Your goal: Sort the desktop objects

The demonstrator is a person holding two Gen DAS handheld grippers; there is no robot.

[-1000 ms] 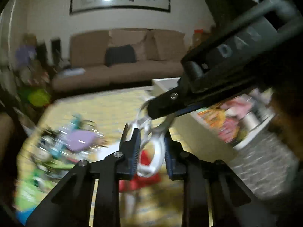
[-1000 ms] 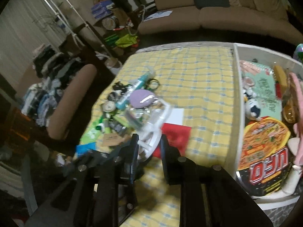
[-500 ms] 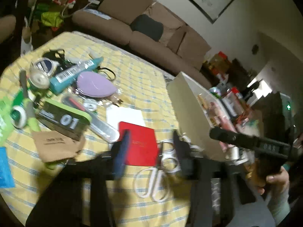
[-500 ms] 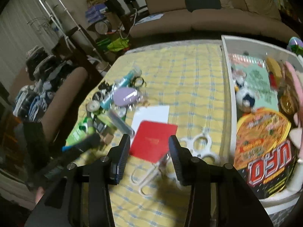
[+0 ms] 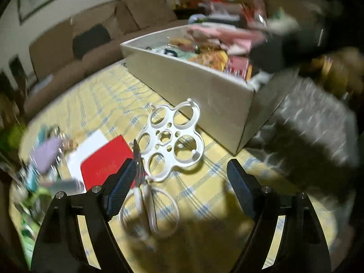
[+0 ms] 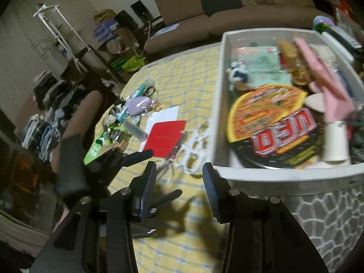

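Both tongs have let go since a second ago: the scissors (image 5: pixel 145 204) and the white ring holder (image 5: pixel 171 138) now lie on the yellow checked surface (image 5: pixel 204 204) instead of hanging between the fingers. Left tongs (image 5: pixel 182 191) hover low over the surface, spread wide and holding nothing, with the scissors below the left finger. Right tongs (image 6: pixel 178 190) hang higher, tilted down toward the near edge of the surface, also wide open and empty.

Scissors lie with their long axis running away from the near edge, white handle loops nearest that edge and the blades pointing toward the ring holder, which they touch or overlap. Ring holder lies flat just beside the outer wall of the white box (image 5: pixel 200 86), which stands at the surface's right edge. Red booklet (image 5: pixel 104 161) lies just left of the blades, overlapping a white card (image 5: pixel 91 143).
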